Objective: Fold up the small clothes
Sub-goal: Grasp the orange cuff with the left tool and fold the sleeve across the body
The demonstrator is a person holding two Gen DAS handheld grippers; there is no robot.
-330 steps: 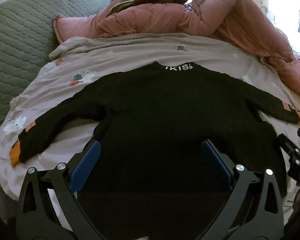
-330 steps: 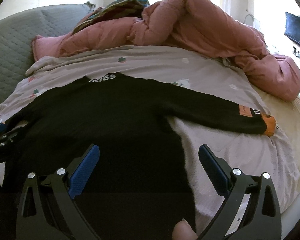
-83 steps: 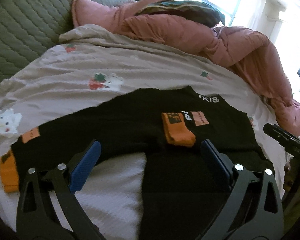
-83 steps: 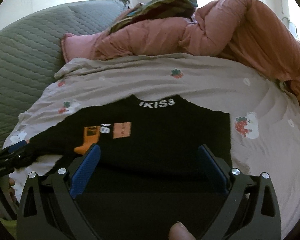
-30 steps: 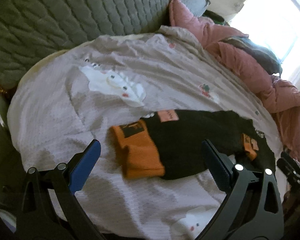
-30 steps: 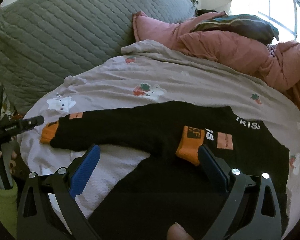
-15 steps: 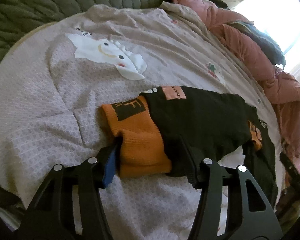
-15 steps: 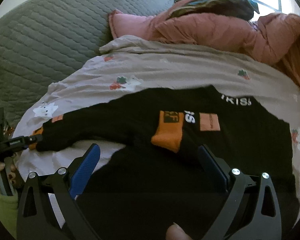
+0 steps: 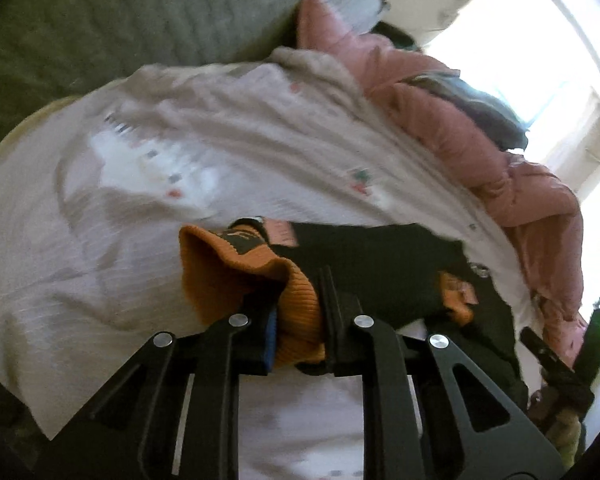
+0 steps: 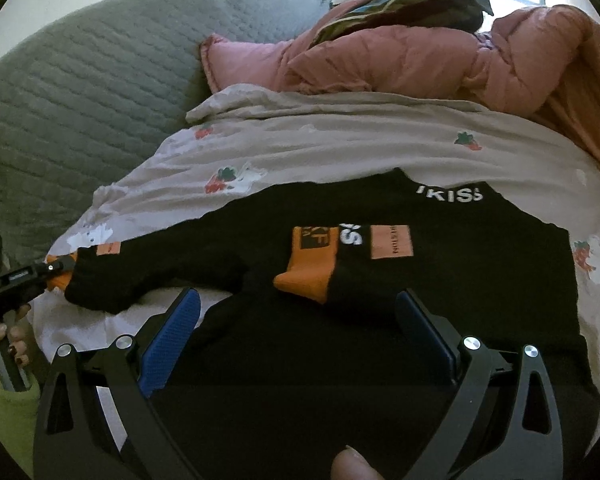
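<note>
A small black sweater (image 10: 440, 300) with orange cuffs lies on the bed. Its right sleeve is folded across the chest, orange cuff (image 10: 308, 268) on top. My left gripper (image 9: 296, 312) is shut on the orange cuff of the left sleeve (image 9: 236, 276) and lifts it slightly off the sheet; it also shows in the right wrist view (image 10: 56, 270). The black left sleeve (image 9: 372, 264) trails to the right. My right gripper (image 10: 296, 320) is open and empty, hovering above the sweater's lower body.
A beige sheet (image 10: 340, 140) with strawberry prints covers the bed. A pink duvet (image 10: 420, 56) and a dark striped cloth (image 10: 400, 8) are heaped at the back. A grey quilted headboard (image 10: 80, 80) stands on the left.
My left gripper moved onto the left sleeve's orange cuff, shut on it and raised it. My right gripper stayed open above the sweater's body.
</note>
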